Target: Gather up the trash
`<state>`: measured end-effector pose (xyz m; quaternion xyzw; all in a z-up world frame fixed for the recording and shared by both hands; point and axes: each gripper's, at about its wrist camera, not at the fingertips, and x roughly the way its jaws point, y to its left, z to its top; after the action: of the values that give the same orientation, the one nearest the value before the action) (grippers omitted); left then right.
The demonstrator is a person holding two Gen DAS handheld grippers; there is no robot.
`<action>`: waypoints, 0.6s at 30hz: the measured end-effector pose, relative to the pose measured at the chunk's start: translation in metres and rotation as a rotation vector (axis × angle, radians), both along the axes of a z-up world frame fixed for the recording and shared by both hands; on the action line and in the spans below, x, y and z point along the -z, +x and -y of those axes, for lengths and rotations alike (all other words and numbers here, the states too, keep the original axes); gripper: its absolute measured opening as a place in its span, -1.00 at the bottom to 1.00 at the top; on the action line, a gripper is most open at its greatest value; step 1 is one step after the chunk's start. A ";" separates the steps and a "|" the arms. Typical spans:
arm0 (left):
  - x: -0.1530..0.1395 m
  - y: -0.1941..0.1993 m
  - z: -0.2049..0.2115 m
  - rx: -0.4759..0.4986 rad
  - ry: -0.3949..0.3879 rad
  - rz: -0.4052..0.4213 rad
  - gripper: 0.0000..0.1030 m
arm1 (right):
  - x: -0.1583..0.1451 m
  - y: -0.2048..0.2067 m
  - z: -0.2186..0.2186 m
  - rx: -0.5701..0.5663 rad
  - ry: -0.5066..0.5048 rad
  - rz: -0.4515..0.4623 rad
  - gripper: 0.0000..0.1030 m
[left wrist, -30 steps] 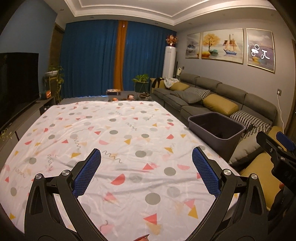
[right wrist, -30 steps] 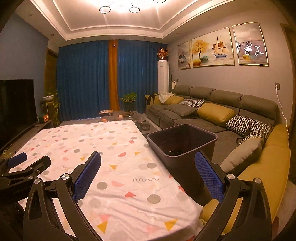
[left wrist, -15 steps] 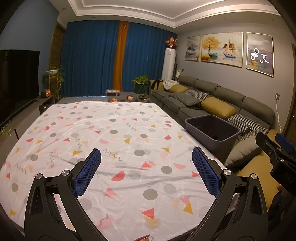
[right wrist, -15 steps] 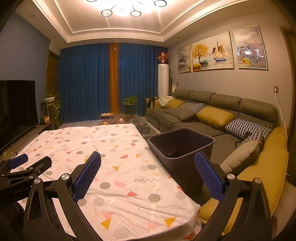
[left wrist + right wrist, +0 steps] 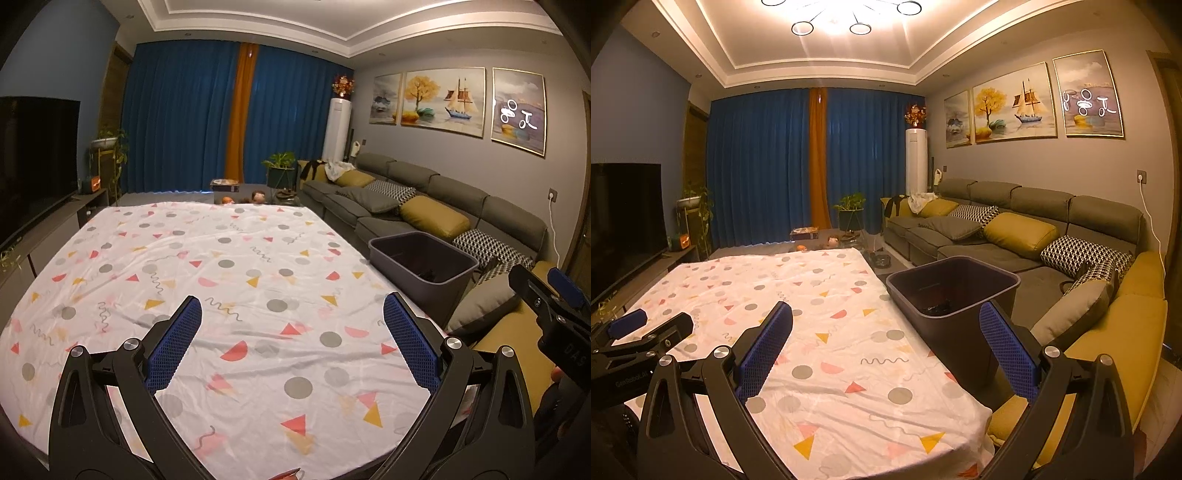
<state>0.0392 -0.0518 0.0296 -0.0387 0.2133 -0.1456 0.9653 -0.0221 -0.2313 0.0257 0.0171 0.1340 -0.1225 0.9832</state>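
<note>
Both grippers idle over the table. My left gripper [image 5: 291,338] has its jaws spread wide, nothing between the blue pads [image 5: 173,345] — just patterned tablecloth [image 5: 221,266] below. My right gripper [image 5: 886,343] is the same: jaws wide apart, nothing held, aimed along the table's right edge.

Each shows up in the other's camera. The right one sits at the far right of the left wrist view, over the yellow sofa seat [image 5: 517,325]. The left one sits at the far left of the right wrist view, low over the cloth.

Trash bin [image 5: 955,291] — dark grey, rectangular, open top — stands off the table's right edge, between the table and the sofa [image 5: 1027,218]. From the right wrist view it looks to be right against the table edge; whether it touches I cannot tell. Something dark lies at the bottom of the bin [image 5: 936,306], too dim to identify.

Cloth surface shows only its printed dots, triangles and squiggles. A small red-edged bit [image 5: 286,474] pokes in at the very bottom of the left wrist view, cropped by the frame — can't tell what it is.

Beyond the far end of the table are a few small items on a low surface [image 5: 240,197], too small to make out.
</note>
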 end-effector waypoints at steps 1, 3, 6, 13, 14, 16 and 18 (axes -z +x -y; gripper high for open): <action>-0.001 0.000 0.000 0.000 -0.001 0.000 0.89 | 0.000 0.000 0.000 0.000 0.001 0.001 0.89; -0.001 0.000 0.000 0.000 -0.002 0.000 0.89 | 0.000 0.000 0.001 -0.001 0.001 0.001 0.89; 0.000 0.000 0.001 -0.001 -0.002 -0.001 0.89 | 0.000 0.000 0.001 -0.001 0.002 0.002 0.89; 0.000 0.000 0.001 0.002 -0.006 0.000 0.89 | -0.001 0.000 0.001 -0.002 0.003 0.003 0.89; 0.000 0.000 0.001 0.001 -0.007 -0.001 0.89 | -0.001 0.000 0.001 -0.003 0.003 0.002 0.89; 0.000 0.000 0.001 0.002 -0.007 -0.002 0.89 | -0.001 0.001 0.000 -0.003 0.003 0.003 0.89; -0.001 -0.001 0.001 0.002 -0.009 -0.001 0.89 | -0.001 0.001 0.000 -0.004 0.003 0.003 0.89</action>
<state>0.0380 -0.0526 0.0304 -0.0427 0.2131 -0.1474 0.9649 -0.0207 -0.2314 0.0269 0.0184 0.1328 -0.1203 0.9836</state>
